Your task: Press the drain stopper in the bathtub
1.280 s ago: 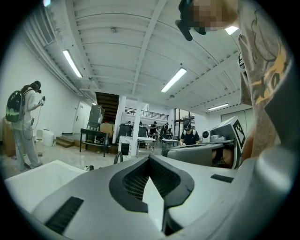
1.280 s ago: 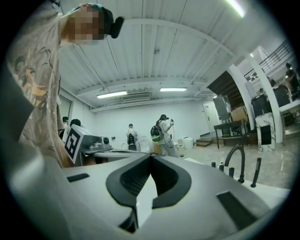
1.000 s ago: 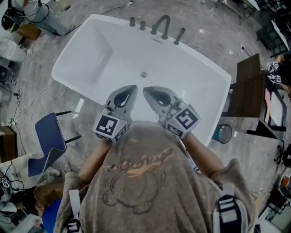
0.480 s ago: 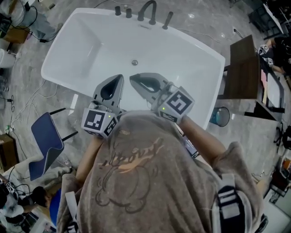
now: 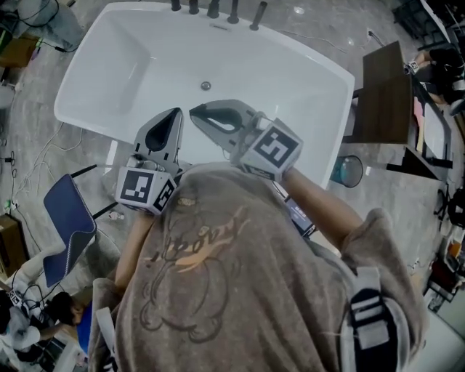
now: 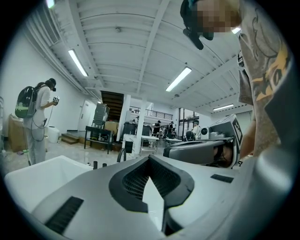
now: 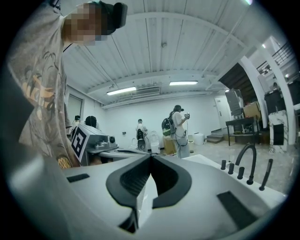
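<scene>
A white bathtub (image 5: 305, 80) fills the top of the head view. Its small round metal drain stopper (image 5: 205, 86) sits on the tub floor, below the dark faucet set (image 5: 213, 10) on the far rim. My left gripper (image 5: 176, 112) and right gripper (image 5: 193, 111) are held side by side over the near rim, well short of the stopper and touching nothing. Both are shut and empty. The left gripper view has the left gripper (image 6: 150, 158) aimed across the room, not down. In the right gripper view the right gripper (image 7: 151, 157) is shut, with the faucet (image 7: 248, 161) to its right.
A blue chair (image 5: 67, 225) stands left of the tub. A dark wooden table (image 5: 381, 91) and a round teal bin (image 5: 348, 171) stand at the right. Cables lie on the floor at the left. Several people stand far off in the room.
The tub and stopper have slid up and left in the head view. Both grippers have moved left with them and look larger, still shut and side by side.
</scene>
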`<state>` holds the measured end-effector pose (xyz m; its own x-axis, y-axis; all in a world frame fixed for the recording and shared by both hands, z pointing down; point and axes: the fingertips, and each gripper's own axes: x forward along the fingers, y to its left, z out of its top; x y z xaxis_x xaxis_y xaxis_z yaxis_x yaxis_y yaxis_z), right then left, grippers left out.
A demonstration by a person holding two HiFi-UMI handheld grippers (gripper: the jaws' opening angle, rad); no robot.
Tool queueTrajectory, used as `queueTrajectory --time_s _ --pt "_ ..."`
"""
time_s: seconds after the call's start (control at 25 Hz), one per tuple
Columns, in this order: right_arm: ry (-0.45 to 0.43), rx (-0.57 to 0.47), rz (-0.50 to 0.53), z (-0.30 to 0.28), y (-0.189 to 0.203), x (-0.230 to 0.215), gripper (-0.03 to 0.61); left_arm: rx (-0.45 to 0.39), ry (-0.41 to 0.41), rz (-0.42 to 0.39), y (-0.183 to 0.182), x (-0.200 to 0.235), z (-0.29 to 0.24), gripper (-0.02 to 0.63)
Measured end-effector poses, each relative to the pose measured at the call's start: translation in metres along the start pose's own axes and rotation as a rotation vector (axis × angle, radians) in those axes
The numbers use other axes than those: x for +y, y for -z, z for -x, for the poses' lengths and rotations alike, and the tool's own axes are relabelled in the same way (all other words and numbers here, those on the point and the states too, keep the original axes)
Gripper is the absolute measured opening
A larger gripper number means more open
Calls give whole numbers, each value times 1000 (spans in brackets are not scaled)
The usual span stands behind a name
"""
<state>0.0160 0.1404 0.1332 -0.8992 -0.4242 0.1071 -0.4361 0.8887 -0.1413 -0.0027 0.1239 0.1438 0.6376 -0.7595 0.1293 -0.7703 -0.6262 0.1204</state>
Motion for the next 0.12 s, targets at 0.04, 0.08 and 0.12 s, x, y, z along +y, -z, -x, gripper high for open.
queueTrajectory --time_s 0.04,0.08,0.12 --pt "-4 0 7 0 1 0 0 -2 -4 -3 1 0 0 3" --pt "-7 0 12 0 2 1 0 -4 -7 -5 2 -1 0 3" --pt "-10 -1 18 0 3 1 0 -6 -11 -8 3 -1 0 3"
